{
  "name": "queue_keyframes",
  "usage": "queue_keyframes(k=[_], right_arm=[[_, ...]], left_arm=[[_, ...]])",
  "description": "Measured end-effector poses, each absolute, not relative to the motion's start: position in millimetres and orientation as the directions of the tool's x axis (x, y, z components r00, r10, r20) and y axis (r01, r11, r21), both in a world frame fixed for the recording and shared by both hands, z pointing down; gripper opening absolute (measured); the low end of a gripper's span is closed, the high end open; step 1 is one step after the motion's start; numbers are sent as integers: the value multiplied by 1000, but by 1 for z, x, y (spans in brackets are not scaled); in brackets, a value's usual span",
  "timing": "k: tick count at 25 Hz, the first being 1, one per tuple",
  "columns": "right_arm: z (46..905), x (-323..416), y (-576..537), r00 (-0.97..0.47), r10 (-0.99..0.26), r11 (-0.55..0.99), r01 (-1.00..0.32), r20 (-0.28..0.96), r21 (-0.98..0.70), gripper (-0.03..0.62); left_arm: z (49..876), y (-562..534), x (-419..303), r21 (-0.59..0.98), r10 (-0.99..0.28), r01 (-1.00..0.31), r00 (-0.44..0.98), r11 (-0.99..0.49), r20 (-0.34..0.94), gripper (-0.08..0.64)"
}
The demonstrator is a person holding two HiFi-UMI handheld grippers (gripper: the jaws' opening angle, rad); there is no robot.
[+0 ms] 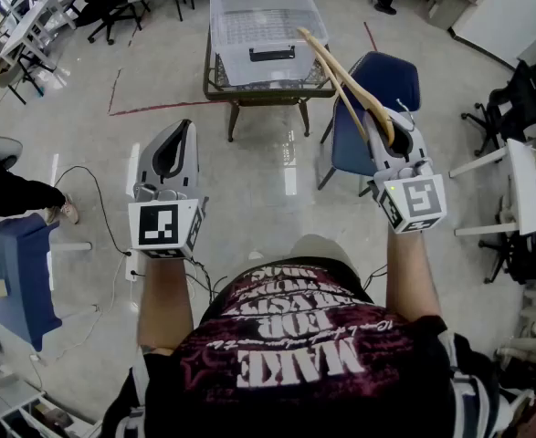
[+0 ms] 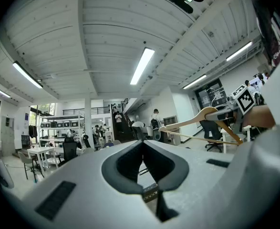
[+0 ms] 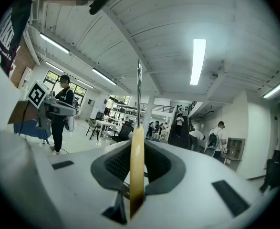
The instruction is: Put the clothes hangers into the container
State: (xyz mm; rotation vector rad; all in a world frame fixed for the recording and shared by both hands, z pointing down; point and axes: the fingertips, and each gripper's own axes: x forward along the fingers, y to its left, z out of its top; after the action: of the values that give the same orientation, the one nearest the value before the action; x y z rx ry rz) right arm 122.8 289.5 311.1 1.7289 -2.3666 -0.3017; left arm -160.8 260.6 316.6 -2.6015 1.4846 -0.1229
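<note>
A wooden clothes hanger with a metal hook is held in my right gripper, which is shut on it. It slants up and to the left towards the clear plastic container, whose lid has a dark handle. In the right gripper view the wooden body stands edge-on between the jaws of the right gripper, with the hook rising above. My left gripper hangs over the floor, shut with nothing in it. In the left gripper view the left gripper's pads meet, and the hanger shows at the right.
The container rests on a small glass-topped table. A blue chair stands right of it, under the hanger. Cables run across the floor at the left. Office chairs and desks stand around the edges. Several people stand far off.
</note>
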Motion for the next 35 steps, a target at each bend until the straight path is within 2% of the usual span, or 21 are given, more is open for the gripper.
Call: queue_keyframes(k=[7,24,31,35], right_arm=[[310,103,303,-295,-955,295,-920,38,256,60],[334,99,246,-326,-944,329,-937,43,120,60],[336,118,203,-334,-942,336,-936,30,105,60],[333,129,172,-341,-940,342,-935,27,96,60]], left_arm=[[315,268,-177,-191,-845,-835,533,-516,-46,6],[349,218,-192,-195,-847,-827,529,-528,49,6],[350,173,-169,-227,-839,-810,540,-540,67,6],[348,141,-161,-189,-834,-813,546,-551,80,6]])
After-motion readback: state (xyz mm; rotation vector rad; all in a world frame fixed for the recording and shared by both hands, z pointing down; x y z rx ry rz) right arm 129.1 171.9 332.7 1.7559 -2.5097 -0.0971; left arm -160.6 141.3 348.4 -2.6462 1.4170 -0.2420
